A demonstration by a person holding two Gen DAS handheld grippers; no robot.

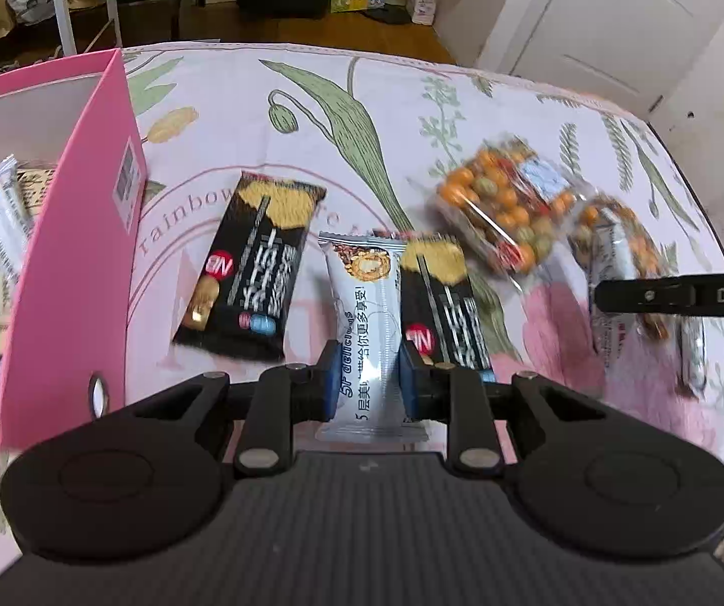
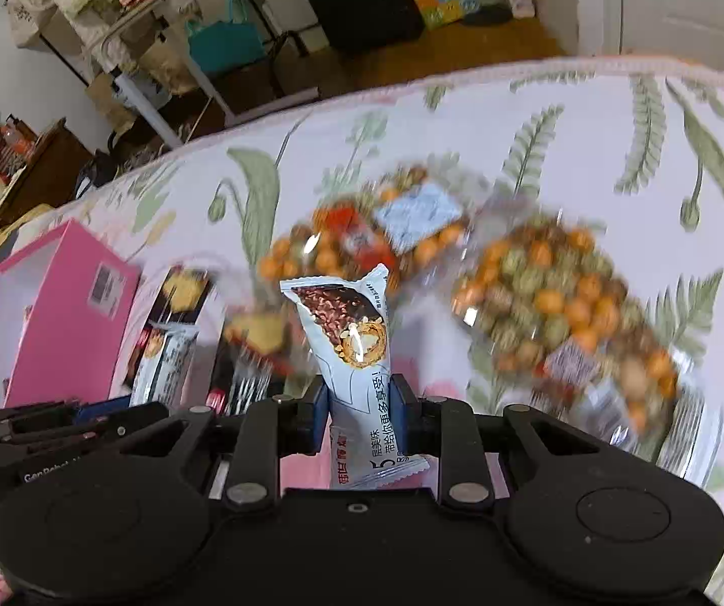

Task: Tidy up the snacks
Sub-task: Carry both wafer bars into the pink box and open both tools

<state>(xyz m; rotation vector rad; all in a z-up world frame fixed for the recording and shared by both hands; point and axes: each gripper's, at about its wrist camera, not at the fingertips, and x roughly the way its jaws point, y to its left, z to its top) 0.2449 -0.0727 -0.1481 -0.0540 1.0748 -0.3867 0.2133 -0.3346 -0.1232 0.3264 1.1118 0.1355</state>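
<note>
- "rainbow" in pink letters on the floral cloth (image 1: 311, 116).
- "5" and Chinese text on the white wafer packet (image 1: 369, 333).
- "5" on the other white packet (image 2: 357, 353).
- "DAS" on the black claw finger (image 1: 675, 295).

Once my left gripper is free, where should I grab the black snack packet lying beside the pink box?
Grip the black snack packet across its narrow width at mid-length, coming from above. It lies flat on the tablecloth, clear of the pink box, with both long edges exposed.

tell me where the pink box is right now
The pink box stands at the left edge of the left wrist view on the floral cloth, beside a black snack pack.
</note>
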